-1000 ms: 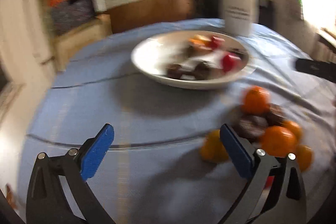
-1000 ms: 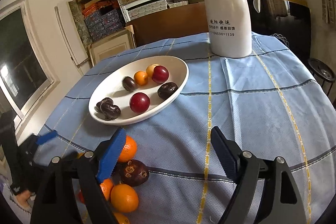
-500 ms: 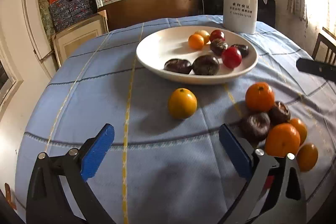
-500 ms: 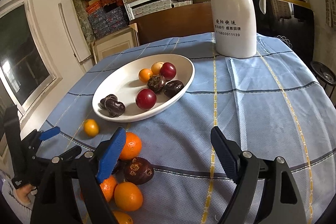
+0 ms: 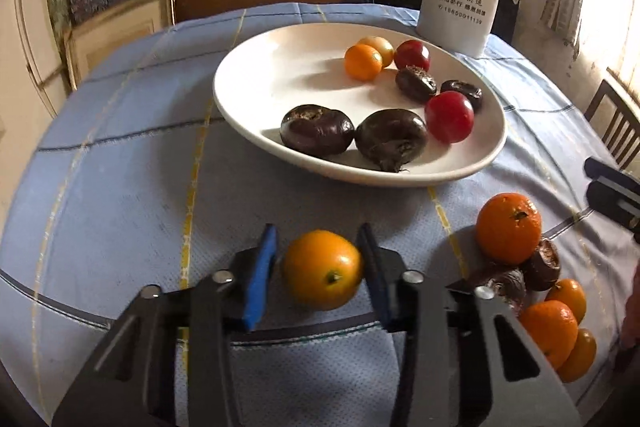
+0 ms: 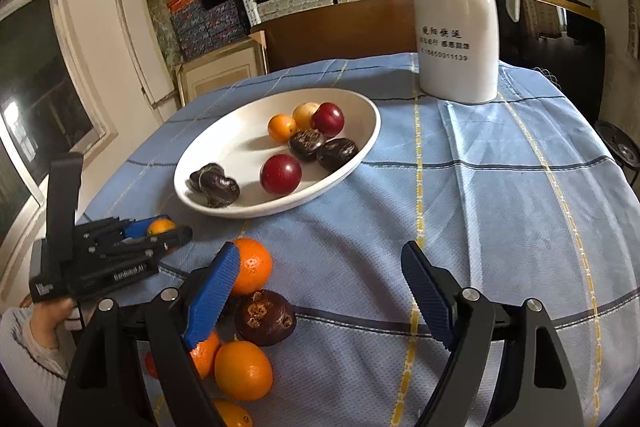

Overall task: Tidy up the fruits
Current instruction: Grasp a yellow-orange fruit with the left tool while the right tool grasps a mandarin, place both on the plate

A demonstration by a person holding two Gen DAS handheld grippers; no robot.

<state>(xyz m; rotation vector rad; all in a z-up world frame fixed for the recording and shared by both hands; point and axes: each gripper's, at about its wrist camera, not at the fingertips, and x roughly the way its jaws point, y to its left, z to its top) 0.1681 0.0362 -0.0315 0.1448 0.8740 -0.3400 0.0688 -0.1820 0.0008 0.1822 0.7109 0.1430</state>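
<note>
Left wrist view: the left gripper [image 5: 320, 267], wide open half a second earlier, has just been closing its jaws around a small orange fruit [image 5: 322, 269] on the blue tablecloth [image 5: 120, 167]; the right pad touches the peel, but a sliver of gap seems to remain at the left, so a firm hold is uncertain. A lift toward the white dish [image 5: 280, 75] looks likely next. Beside it, a heap of oranges [image 5: 508, 227] is cut off at the frame edge. The right gripper [image 6: 316, 291] hangs wide and empty. Beyond, the white jug [image 6: 456, 27] stands behind the dish.
</note>
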